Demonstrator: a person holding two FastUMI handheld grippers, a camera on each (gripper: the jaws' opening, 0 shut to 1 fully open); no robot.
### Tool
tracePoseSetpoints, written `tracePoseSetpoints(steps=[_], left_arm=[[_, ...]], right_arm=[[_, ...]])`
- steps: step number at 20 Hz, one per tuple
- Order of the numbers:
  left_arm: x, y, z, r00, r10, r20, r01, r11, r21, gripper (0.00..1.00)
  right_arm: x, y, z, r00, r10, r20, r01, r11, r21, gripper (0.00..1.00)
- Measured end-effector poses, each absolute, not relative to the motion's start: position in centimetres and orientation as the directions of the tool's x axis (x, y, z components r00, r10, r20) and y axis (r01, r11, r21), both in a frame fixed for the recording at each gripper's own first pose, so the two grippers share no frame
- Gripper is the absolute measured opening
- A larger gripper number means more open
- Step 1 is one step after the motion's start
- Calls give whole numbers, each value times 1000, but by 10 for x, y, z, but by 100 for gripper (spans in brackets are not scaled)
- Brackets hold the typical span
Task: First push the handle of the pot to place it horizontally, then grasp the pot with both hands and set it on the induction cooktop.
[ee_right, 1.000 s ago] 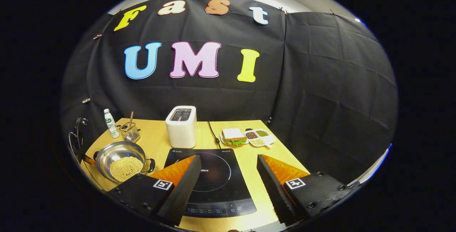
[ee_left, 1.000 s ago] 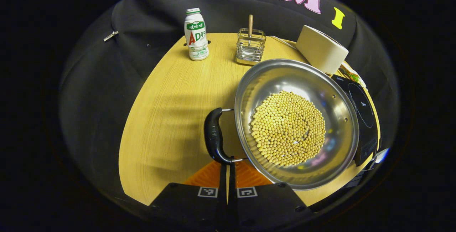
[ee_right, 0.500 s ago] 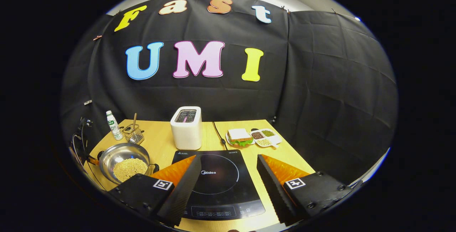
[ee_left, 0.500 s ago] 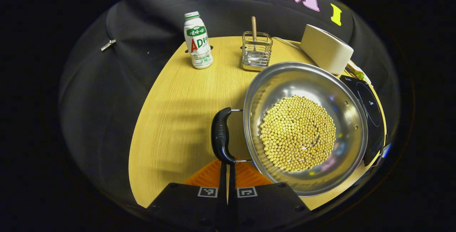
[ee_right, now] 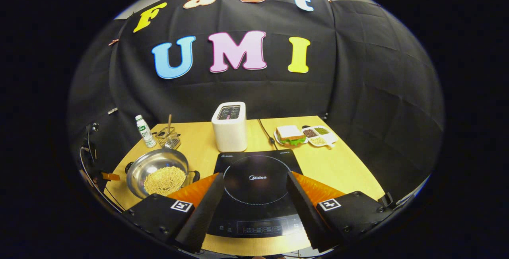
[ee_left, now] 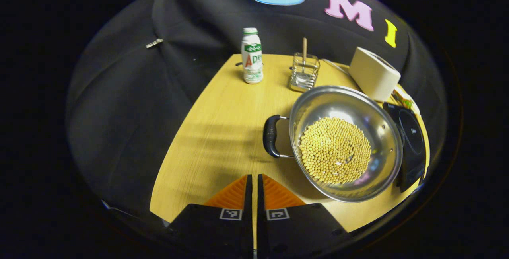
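Gleaming steel pot (ee_left: 370,111) holds yellow beans (ee_left: 335,149); left gripper (ee_left: 254,179) jaws nearly closed, right gripper (ee_right: 254,183) jaws wide

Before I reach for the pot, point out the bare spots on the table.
Bare wood lies left of the pot, from its black handle to the table edge, up toward the bottle. More lies right of the induction cooktop, below the sandwich plate. Crowded: the back strip, with wire basket, toaster and cord.

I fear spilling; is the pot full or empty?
Partly full: yellow beans cover the bottom of the pot, with bare metal wall above them.
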State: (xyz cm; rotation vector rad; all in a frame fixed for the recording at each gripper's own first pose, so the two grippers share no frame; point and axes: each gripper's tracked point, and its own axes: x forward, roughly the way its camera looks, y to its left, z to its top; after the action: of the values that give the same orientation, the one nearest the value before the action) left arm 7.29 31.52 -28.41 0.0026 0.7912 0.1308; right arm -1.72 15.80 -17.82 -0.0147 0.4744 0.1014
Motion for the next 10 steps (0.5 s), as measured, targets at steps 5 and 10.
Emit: tracePoseSetpoints(steps=[5,10], left_arm=[[67,307,-237,792,69,-606,-138,988,-67,63],[80,307,-217,821,63,-567,-104,994,-40,95]], right_arm=[[-11,212,-205,827,199,-525,-184,980,82,97],[4,265,-228,778,273,-566,-242,961,132,99]])
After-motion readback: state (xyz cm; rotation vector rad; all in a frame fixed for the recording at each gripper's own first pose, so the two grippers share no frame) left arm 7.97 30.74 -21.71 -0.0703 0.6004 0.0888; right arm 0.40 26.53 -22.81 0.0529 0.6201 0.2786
